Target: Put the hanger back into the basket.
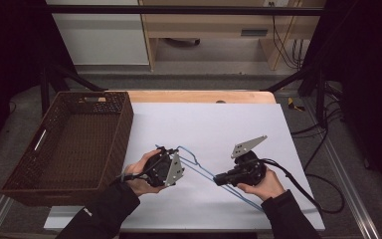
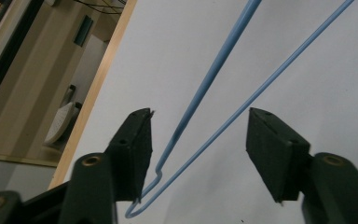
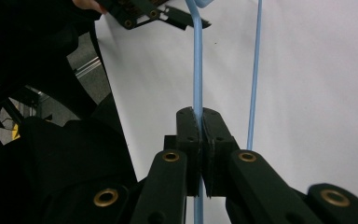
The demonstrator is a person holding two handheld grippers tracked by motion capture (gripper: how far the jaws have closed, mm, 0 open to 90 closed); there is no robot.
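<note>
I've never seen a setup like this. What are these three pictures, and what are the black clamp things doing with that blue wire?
A person sits at a table, holding a hand-held two-jaw gripper in each hand. The high view looks down from above; the other two come from cameras riding on each gripper. On the white table sheet lies a thin light-blue wire clothes hanger, beside an empty brown woven basket. The right gripper is clamped on one hanger wire. The left gripper has open jaws straddling the hanger's corner, not yet pressing.
</note>
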